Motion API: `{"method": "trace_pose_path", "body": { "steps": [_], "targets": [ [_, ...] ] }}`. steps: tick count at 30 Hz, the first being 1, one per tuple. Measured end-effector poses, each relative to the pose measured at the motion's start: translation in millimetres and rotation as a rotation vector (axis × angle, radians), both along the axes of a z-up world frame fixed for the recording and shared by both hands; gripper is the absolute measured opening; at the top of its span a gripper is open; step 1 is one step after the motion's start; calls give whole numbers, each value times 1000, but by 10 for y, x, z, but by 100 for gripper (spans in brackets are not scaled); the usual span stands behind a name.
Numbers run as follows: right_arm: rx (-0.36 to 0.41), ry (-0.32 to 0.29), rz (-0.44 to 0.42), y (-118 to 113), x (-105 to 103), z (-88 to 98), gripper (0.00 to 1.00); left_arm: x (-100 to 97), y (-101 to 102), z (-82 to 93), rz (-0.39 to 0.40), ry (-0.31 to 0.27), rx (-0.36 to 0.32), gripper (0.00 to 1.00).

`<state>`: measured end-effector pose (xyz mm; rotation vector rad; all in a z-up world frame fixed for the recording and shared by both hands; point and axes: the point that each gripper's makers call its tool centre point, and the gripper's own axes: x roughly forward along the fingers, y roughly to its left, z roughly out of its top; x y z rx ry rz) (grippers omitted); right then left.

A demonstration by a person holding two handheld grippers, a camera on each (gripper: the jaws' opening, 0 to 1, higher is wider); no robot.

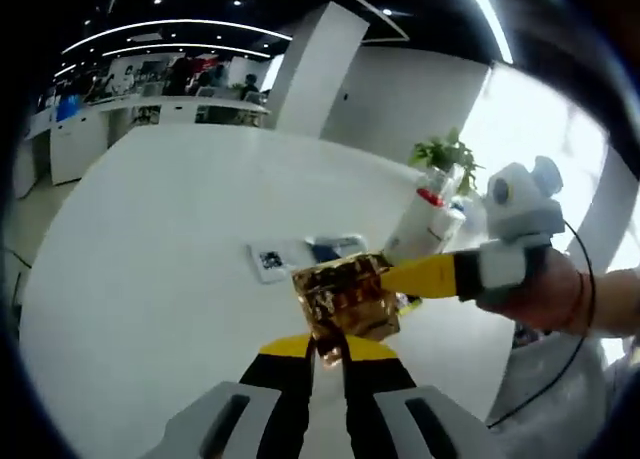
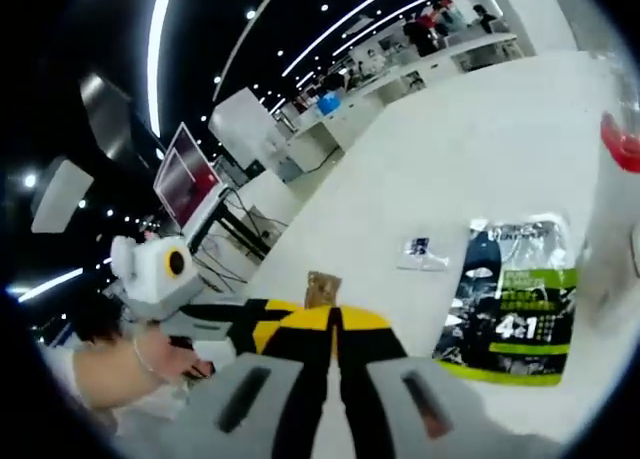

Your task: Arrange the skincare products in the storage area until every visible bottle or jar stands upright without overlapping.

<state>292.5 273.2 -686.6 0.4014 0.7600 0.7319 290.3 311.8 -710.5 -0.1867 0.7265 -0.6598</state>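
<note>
A crumpled gold foil packet (image 1: 345, 299) hangs above the white table (image 1: 150, 279), pinched from two sides. My left gripper (image 1: 327, 347) is shut on its lower edge. My right gripper (image 1: 397, 279) reaches in from the right and is shut on its right edge. In the right gripper view the gold foil packet (image 2: 322, 287) shows edge-on above my right gripper (image 2: 335, 321), and the left gripper (image 2: 268, 314) comes in from the left, held by a hand. A white bottle with a red cap (image 1: 425, 219) stands upright just behind. A green and black sachet (image 2: 510, 299) lies flat on the table.
A small printed card (image 1: 270, 260) and a blue-toned packet (image 1: 335, 247) lie flat on the table behind the foil. A potted plant (image 1: 445, 154) stands at the table's far edge. Desks and people (image 1: 150, 89) are far off in the office.
</note>
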Motion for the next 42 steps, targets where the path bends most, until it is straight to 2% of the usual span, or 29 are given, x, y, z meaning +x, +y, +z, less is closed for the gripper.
{"method": "trace_pose_path", "body": {
  "steps": [3,5,9,12,14,19,20,22,23,24,26,28,29,30,32,36,38,39,42],
  "targets": [
    [-86,13,2,-73,81,-188,2,43,-42,-114,-10,16,37,11],
    [-154,-2,8,-132,130,-280,3,44,-96,-195,-27,22,60,11],
    [-202,10,-1,-167,215,-446,3,69,-155,-326,-46,19,106,11],
    [-241,5,13,-158,226,-516,4,92,-125,-425,-56,8,171,11],
    [-311,-16,38,-195,230,-580,4,111,-124,-459,-65,-9,198,10],
    [-330,-33,48,-169,242,-623,6,159,-190,-429,-67,-51,206,12],
    [-328,-31,50,-148,251,-629,6,188,-191,-419,-67,-75,219,12],
    [-342,-39,51,-143,262,-638,6,196,-198,-438,-78,-79,229,12],
    [-359,-44,51,-156,269,-647,6,206,-195,-455,-84,-79,235,12],
    [-407,-71,45,-218,310,-663,5,212,-192,-465,-86,-79,240,12],
    [-428,-96,63,-231,318,-674,6,238,-187,-469,-102,-105,256,11],
    [-408,-112,76,-217,307,-637,6,248,-180,-477,-116,-118,276,9],
    [-399,-123,72,-212,313,-612,6,253,-192,-479,-150,-141,295,7],
    [-367,-155,78,-158,322,-556,6,261,-201,-478,-162,-152,301,6],
    [-335,-137,128,-51,242,-565,6,265,-209,-478,-179,-157,300,2],
    [-457,-121,204,-64,149,-757,6,306,-210,-481,-196,-158,300,2],
    [-439,-121,171,-70,154,-762,3,340,-200,-479,-219,-188,336,2],
    [-405,-89,147,-61,147,-754,3,345,-208,-479,-232,-197,345,2],
    [-392,-80,133,-84,135,-755,2,348,-215,-478,-241,-196,349,2]
  ]
}}
